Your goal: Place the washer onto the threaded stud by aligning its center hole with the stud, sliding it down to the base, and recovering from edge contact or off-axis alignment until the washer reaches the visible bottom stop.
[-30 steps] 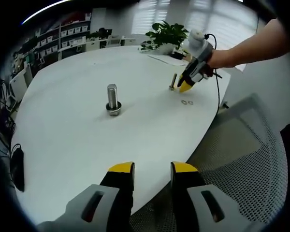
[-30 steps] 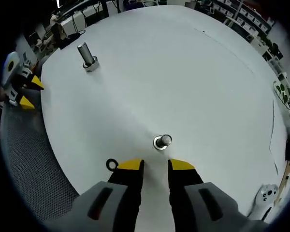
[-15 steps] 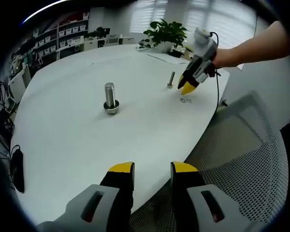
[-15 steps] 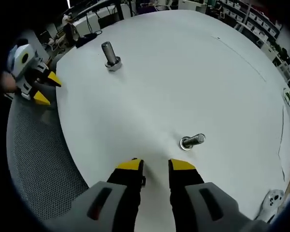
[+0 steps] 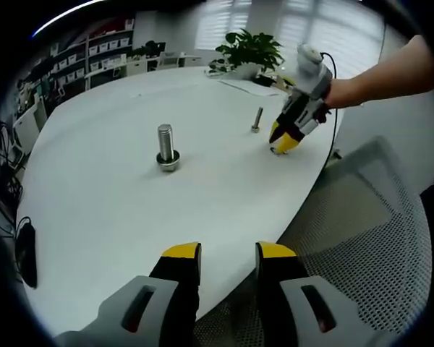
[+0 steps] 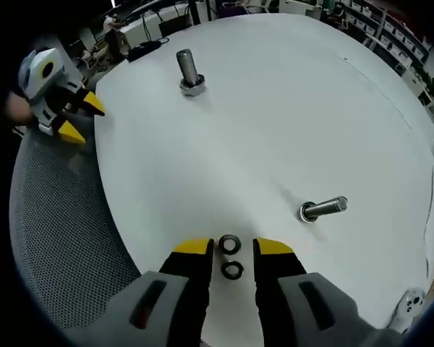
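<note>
Room: an office is seen past the far edge of the tabletop, with shelving [image 5: 105, 54], blinds over bright windows and a potted plant [image 5: 249, 52].
Tabletop [image 5: 130, 188]: a large rounded white surface is noted, plain and smooth, with a mesh chair [image 5: 362, 238] at its near edge.
Large bolt [image 5: 166, 148]: it is stood head-down toward the middle of the tabletop, with a washer or nut judged to be at its base.
Threaded stud [image 6: 322, 209]: a slimmer one is stood upright near the right-hand edge of the tabletop, just beyond the washers.
Right gripper [image 6: 233, 249]: its jaws are parted and lowered over the washers, with nothing clamped.
Left gripper [image 5: 228, 253]: its jaws are parted and empty, held off the near edge.
Washers [image 6: 230, 244]: two are laid flat near the right-hand edge, touching or nearly so, between the right jaws.
Risk, pickup: both washers may be caught together, or a flat one may be skidded aside on the smooth top.
Risk, placement: a tilted washer is likely to be hung on the threads.
</note>
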`<state>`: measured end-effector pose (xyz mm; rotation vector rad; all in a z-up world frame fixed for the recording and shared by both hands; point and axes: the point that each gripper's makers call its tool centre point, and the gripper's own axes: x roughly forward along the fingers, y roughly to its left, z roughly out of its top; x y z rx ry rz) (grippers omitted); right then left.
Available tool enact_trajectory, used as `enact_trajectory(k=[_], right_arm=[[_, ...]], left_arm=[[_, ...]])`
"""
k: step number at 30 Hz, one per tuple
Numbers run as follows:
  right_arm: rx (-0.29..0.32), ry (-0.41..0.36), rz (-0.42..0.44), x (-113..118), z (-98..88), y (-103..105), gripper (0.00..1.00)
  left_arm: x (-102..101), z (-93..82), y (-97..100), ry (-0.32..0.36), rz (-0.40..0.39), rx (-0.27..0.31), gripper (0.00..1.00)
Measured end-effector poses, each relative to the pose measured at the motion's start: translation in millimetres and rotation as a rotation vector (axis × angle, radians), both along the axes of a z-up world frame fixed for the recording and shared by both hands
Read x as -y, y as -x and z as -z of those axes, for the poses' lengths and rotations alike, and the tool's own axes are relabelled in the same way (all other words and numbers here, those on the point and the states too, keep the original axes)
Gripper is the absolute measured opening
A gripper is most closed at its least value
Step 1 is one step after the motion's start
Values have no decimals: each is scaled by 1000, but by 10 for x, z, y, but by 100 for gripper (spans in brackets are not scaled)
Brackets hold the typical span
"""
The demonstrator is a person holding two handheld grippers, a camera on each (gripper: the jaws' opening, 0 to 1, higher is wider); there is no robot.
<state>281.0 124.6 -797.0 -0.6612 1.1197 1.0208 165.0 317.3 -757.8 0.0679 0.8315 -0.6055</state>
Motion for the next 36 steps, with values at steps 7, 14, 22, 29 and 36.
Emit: enact_trajectory(k=[7, 14, 22, 29, 36], right_arm=[[5, 20, -37, -5, 28, 9, 24], [50, 84, -158, 20, 33, 6, 19], [33, 100, -125, 21, 33, -15, 15], [27, 150, -146, -2, 32, 1, 15], [35, 149, -121, 7, 35, 3, 15]], left_arm=[[1, -6, -4, 1, -1, 3, 28], [2, -12, -9, 2, -3, 6, 28], [4, -17, -12, 4, -3, 8, 28], [0, -15, -13, 3, -5, 7, 28], [-4, -9, -11, 3, -5, 5, 28]])
